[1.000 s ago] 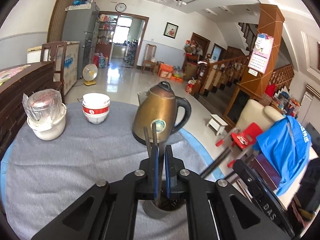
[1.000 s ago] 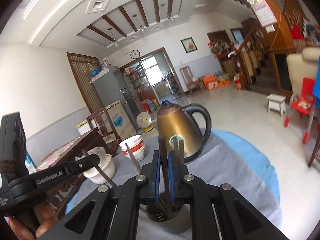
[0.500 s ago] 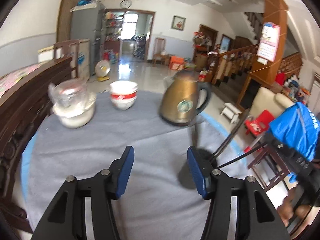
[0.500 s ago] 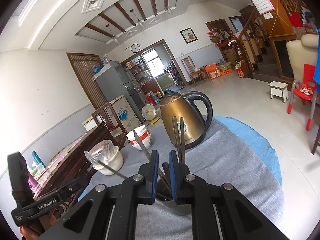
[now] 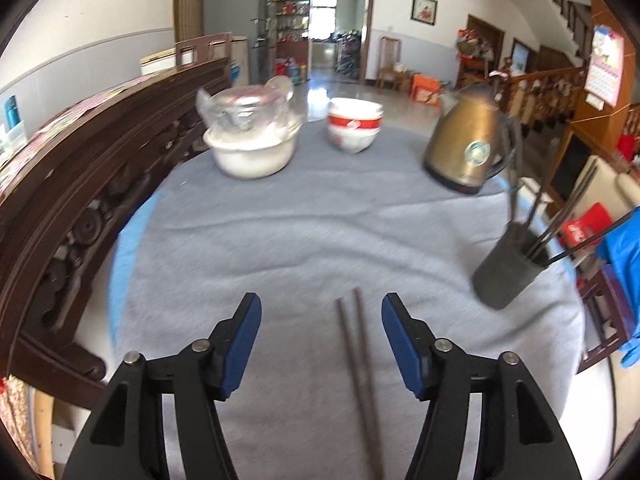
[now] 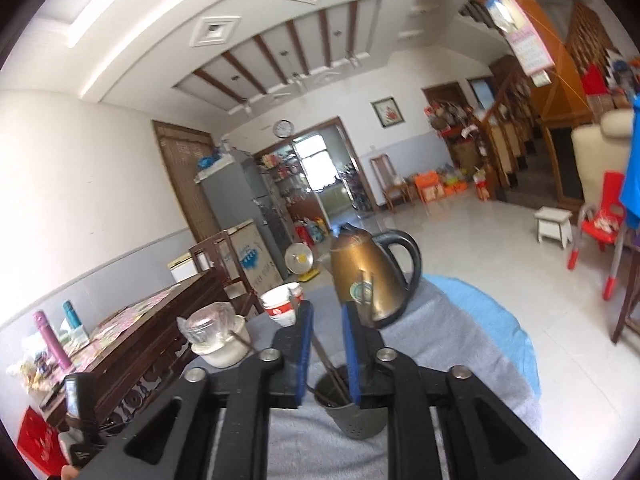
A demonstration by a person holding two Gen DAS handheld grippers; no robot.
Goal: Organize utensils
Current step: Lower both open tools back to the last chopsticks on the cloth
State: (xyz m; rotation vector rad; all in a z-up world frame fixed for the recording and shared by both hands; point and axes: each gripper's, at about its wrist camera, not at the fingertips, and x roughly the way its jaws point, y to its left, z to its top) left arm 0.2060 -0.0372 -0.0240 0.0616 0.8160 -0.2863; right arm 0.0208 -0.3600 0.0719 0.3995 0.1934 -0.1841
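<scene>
The left gripper [image 5: 321,340] is standing wide open over the grey cloth of the desk [image 5: 280,240], and its jaws have just been opening. A pair of dark chopsticks [image 5: 358,368] is lying flat on the cloth between the two blue pads, but the pads are not touching it, so this gripper is holding nothing.

The right gripper [image 6: 325,350] is hanging just above the dark utensil holder [image 6: 354,412]. Its jaws have just been opening and are now standing a little apart. One thin utensil is passing through the gap between the pads, but they are not pressing on it, so it seems to be released into the holder.

In the left view the holder is standing at the right side of the desk, near the brass kettle [image 5: 466,148], and several chopsticks and other thin utensils [image 5: 548,220] are already standing in it. I judge the task as mostly done: most utensils are sitting in the holder. The pair on the cloth is still waiting to be picked up and dropped in. I cannot tell if other loose utensils are lying outside the views.
</scene>
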